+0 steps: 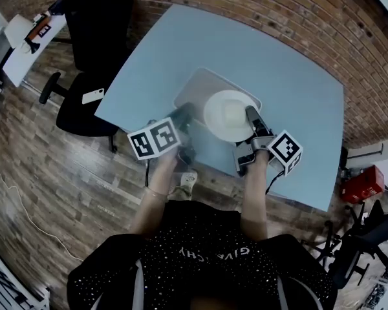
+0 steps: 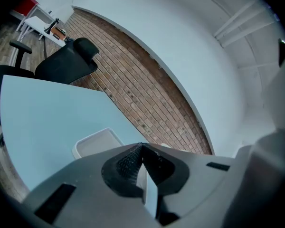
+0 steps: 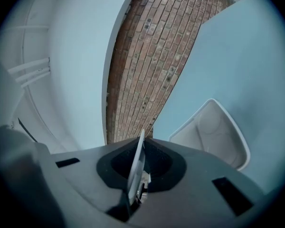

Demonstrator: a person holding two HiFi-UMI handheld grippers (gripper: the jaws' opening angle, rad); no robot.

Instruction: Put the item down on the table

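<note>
Plate, white and round, lies flat over the right-hand part of the pale tray, covering that end of it and reaching past the tray's near edge. From the head view I cannot tell whether it rests on the tray or is carried just above it. The right tool is clenched on the plate's rim at the side away from the tray's left corner. In the right gripper view the plate runs edge-on as a thin white blade between the two dark pads, poking out a little beyond their tips, and the right tool presses on it from both sides. The tray shows beyond those jaws, off to one side, with its rounded rim and shallow hollow bare.

The left tool sits just beside the tray's near left corner, apart from the plate. In the left gripper view the left tool has its jaws brought together at the tips and nothing sticks out between them. A pale sliver shows in the slot behind the tips, and I cannot tell what it is. The tray lies ahead of those jaws.

The tray stands near the front edge of the light blue surface. A black office chair stands well to the left of the tray, off the surface, on the wood-look floor.
</note>
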